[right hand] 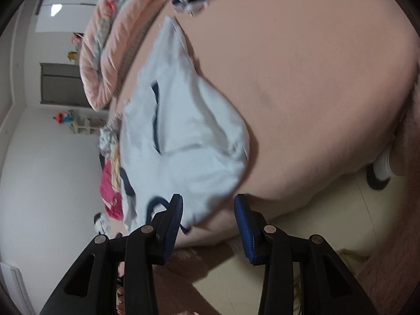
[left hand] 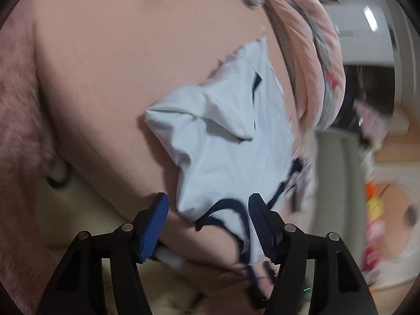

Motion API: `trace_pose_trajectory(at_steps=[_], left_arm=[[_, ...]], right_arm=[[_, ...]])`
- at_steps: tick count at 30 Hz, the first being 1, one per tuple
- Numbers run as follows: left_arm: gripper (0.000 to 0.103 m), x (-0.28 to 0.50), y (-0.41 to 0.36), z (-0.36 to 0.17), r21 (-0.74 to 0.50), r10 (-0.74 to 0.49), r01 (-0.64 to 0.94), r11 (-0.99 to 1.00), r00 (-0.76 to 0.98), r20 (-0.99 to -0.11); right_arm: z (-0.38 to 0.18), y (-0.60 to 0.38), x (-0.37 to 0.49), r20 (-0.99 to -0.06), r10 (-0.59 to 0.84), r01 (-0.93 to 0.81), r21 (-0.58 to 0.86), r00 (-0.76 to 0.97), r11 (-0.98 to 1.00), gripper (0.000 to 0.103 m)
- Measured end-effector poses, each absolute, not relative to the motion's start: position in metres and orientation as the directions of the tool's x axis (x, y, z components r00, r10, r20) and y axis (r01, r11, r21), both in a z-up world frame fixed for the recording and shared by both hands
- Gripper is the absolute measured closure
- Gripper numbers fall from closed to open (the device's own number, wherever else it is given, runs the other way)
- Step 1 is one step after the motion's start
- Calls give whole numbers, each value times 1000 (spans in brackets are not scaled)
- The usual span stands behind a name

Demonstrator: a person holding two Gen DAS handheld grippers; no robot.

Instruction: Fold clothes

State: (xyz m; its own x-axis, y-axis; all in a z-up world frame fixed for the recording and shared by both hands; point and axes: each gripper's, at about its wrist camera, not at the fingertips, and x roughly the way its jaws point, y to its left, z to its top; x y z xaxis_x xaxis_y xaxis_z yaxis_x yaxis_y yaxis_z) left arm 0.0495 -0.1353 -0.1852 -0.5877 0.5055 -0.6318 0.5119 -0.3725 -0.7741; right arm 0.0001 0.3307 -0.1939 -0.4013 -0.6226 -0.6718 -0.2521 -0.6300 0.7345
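Lying crumpled mid-frame on the pink bed (left hand: 110, 60), the white shirt (left hand: 223, 141) reaches between the left gripper's (left hand: 208, 223) open jaws; right gripper (right hand: 208, 219) open, holding nothing.

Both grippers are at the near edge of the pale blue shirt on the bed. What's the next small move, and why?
Probably close the left gripper on the shirt's navy-trimmed hem. Its fingers stand open with the hem lying between them, nothing gripped. The shirt lies crumpled on the bed.

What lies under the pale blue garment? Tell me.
The pale blue garment lies on the pink bed sheet. Whatever lies beneath its middle is covered.
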Motion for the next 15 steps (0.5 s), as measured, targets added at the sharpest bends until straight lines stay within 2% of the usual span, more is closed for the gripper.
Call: trace_pose_trajectory(at_steps=[1,3,5,6,12,15], left_arm=[[42,48,-137,-185,-773,493,504,-385,-596,-634],[42,41,-136,-182,-781,469,466,-417,-625,-624],[42,33,-134,-181,-816,468,399,-418,-675,-570],[42,27,-133,-185,-812,468,397,-428,-672,-575],[43,32,-119,-187,-752,387,403,-522,-673,-630],[43,37,-127,-190,-761,379,415,-500,-685,-622]], right_arm=[[-191,332,-1,-678,-610,-241,726,-411,-644,63],[-183,329,-3,-769,-475,-230,601,-428,-765,66],[-174,325,-5,-819,-353,-214,484,-452,-848,66],[-174,324,-6,-822,-352,-206,478,-448,-854,64],[-187,340,-9,-733,-494,-246,644,-468,-724,64],[-188,344,-7,-743,-463,-267,629,-483,-730,64]])
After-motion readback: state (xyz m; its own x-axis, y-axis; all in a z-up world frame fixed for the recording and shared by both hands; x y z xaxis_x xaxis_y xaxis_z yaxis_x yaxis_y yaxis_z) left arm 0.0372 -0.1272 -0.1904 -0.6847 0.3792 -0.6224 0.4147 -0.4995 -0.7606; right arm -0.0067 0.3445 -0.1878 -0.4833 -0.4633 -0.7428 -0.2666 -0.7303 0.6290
